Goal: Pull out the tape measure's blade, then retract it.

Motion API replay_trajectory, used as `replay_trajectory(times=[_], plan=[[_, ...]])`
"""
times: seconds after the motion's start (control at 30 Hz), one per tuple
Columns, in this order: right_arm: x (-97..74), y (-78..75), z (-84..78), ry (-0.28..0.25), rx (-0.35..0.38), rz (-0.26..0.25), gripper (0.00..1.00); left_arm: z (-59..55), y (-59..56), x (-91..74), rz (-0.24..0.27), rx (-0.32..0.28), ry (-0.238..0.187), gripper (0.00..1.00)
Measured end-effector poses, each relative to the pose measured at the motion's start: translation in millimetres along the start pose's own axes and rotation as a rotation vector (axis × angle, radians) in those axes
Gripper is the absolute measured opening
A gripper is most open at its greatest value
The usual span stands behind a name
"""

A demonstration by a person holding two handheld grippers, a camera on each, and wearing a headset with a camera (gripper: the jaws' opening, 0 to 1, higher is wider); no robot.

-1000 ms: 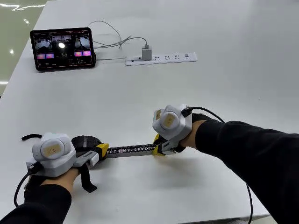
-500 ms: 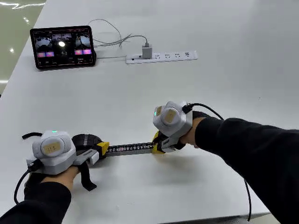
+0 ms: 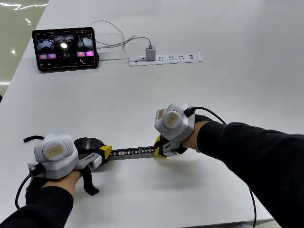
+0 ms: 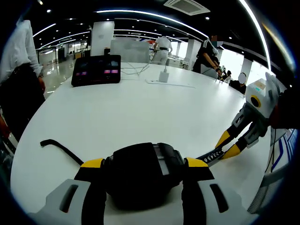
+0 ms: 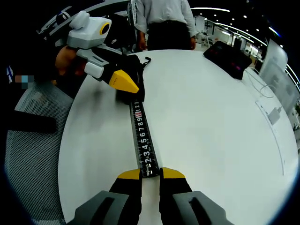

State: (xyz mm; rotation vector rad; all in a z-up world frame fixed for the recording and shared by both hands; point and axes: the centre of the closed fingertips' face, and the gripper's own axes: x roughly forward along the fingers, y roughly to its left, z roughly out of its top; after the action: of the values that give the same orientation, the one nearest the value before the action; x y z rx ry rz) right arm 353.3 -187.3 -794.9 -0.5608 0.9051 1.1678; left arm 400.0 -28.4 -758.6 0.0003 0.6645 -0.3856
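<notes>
- A white workbench [image 3: 156, 95] seen from above, with a person's two black-sleeved arms reaching in, each hand holding a two-jaw gripper.
- The tape measure's case [image 3: 87, 144], black and round, lies on the bench near the person's left side. A black wrist strap [image 3: 88, 182] trails from it.
- The left gripper [image 3: 98, 156] has its yellow-tipped jaws pressed against the two sides of the case, holding it in place. The left gripper view shows the case wedged between the tips.
- The blade [image 3: 132, 152] runs flat along the bench from the case toward the right, dark with pale numbers.
- The right gripper [image 3: 157, 152] pinches the free end of the blade. In the right gripper view its two tips are closed together over the blade's tip.
- Change: compared with a second ago, the right gripper has come a little closer to the case, and the visible length of blade is slightly shorter. The left gripper and case have kept their place on the bench.
- What this suggests: the pull-out looks finished and the blade is being fed back in, with most of its exposed length yet to return.
- Far across the bench, well apart from the work, stand a lit tablet [image 3: 65, 48] and a white power strip [image 3: 166, 59].
</notes>
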Motion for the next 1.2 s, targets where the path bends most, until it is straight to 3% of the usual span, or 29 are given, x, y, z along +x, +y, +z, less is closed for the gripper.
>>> replay_trajectory(times=[1.2], plan=[[5.7,2.3,10.3,-0.014,0.008,-0.004,0.09,-0.3,0.9,0.8,-0.001,-0.001,0.003,0.60]])
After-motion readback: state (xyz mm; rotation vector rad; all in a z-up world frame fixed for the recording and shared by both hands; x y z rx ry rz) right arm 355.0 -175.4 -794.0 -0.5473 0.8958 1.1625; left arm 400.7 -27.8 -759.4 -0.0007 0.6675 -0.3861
